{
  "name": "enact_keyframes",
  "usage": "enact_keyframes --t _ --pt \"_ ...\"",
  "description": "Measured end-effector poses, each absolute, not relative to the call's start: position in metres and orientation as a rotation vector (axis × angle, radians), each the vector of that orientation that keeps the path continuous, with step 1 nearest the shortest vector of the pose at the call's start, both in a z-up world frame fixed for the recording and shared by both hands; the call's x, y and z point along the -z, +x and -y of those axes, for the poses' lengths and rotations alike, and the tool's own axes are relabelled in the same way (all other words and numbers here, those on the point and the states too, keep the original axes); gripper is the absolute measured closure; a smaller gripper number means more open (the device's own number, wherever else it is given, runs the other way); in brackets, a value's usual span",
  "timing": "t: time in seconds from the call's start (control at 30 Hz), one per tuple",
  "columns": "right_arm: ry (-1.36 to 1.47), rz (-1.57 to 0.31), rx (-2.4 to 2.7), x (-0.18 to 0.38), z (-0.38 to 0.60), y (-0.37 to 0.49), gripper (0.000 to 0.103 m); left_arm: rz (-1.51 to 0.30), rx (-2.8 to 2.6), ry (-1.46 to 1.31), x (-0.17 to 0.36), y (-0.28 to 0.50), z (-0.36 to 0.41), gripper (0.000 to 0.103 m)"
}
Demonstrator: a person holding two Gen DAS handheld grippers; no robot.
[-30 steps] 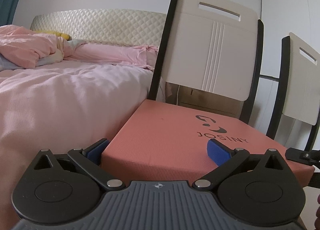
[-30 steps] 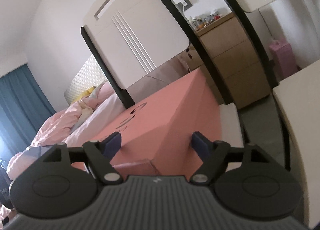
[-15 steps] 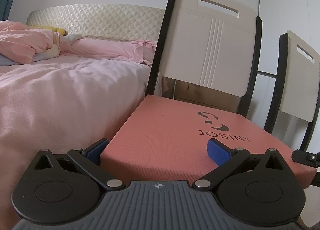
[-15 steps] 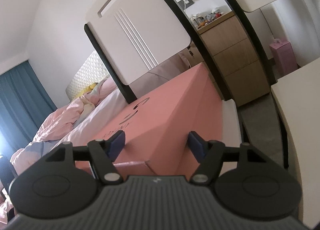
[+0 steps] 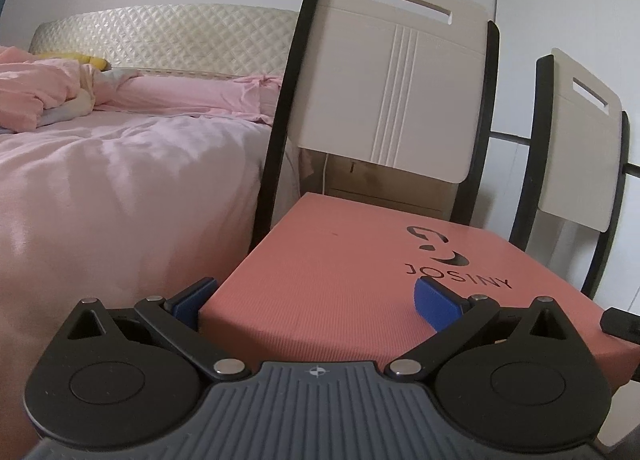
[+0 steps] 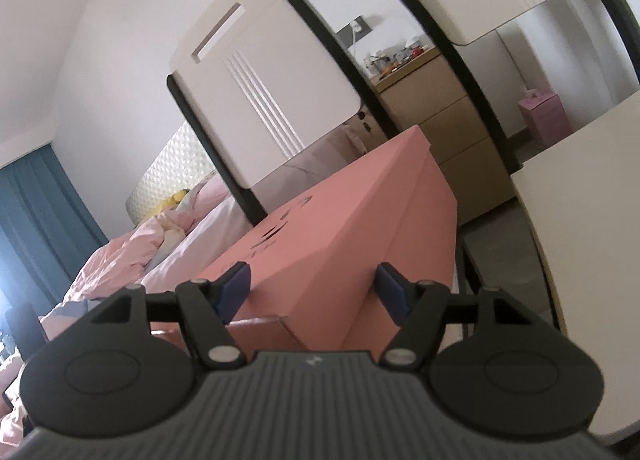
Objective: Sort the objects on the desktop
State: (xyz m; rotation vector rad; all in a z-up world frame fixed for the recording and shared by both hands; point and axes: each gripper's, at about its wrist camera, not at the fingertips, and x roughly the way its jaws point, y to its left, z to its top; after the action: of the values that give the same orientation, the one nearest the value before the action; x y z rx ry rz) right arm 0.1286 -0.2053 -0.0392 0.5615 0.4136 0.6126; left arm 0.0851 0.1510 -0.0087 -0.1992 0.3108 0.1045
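Observation:
A pink cardboard box (image 5: 340, 260) printed JOSINY fills the lower middle of both views, in front of a white chair with black posts (image 5: 396, 92). My left gripper (image 5: 314, 302) is shut on its near corner: one blue pad against the left side, the other on the lid. In the right wrist view my right gripper (image 6: 314, 292) is shut on another corner of the box (image 6: 360, 200), with a blue pad on each side. A black tip of the right gripper (image 5: 620, 324) shows at the box's right edge.
A bed with pink bedding (image 5: 100, 160) and a quilted headboard (image 5: 160, 36) lies to the left. A second white chair (image 5: 580, 140) stands at the right. A wooden drawer unit (image 6: 440, 120), a small pink box (image 6: 544, 120) and a blue curtain (image 6: 32, 212) lie beyond.
Both grippers keep their hold on the box. The chairs and bed have shifted slightly in both views. The white strip of seat beside the box in the right wrist view has gone.

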Motion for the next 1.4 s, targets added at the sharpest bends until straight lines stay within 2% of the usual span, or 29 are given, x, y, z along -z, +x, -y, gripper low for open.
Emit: enact_keyframes --t 0.23,0.5,0.97,1.33,1.4 --pt "0.550 -0.383 -0.590 0.040 0.209 0.124 0.034 -0.298 -0.111 -0.145 0.006 0.078 -0.144 0.000" --pt "0.307 -0.231 -0.486 0.025 0.205 0.087 0.035 -0.252 -0.129 -0.137 -0.005 0.052 -0.135 0.000" --pt "0.238 -0.202 -0.485 0.015 0.214 0.015 0.033 -0.225 -0.130 -0.060 -0.015 -0.020 -0.100 0.000" --pt "0.189 -0.156 -0.467 0.000 0.207 -0.030 0.006 -0.186 -0.135 -0.030 -0.016 -0.048 -0.092 0.000" --pt "0.194 -0.150 -0.456 0.000 0.203 -0.031 0.004 -0.173 -0.140 -0.029 -0.013 -0.048 -0.095 0.000"
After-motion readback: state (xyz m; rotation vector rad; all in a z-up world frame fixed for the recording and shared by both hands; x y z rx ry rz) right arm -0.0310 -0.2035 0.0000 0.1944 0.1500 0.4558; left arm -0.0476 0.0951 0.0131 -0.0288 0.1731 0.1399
